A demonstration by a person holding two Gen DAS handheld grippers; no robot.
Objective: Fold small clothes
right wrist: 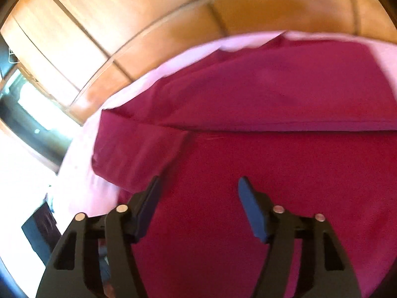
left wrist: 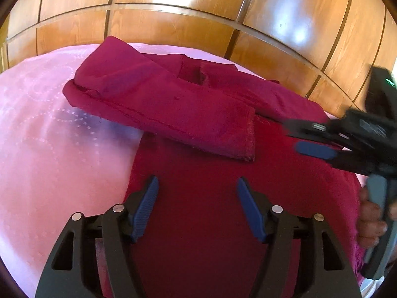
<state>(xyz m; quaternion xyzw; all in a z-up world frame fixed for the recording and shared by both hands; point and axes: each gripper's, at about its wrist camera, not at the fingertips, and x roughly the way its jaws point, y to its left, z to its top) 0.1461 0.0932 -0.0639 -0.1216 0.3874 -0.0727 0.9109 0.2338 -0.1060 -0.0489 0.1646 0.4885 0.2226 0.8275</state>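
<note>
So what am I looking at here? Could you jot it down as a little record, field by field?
garment: dark red garment, one sleeve folded across it
surface: pink bedcover
backdrop: wooden panelling
left hand-held gripper: open, above the cloth, nothing held
right hand-held gripper: open over the cloth, nothing held
folding: partly done
</note>
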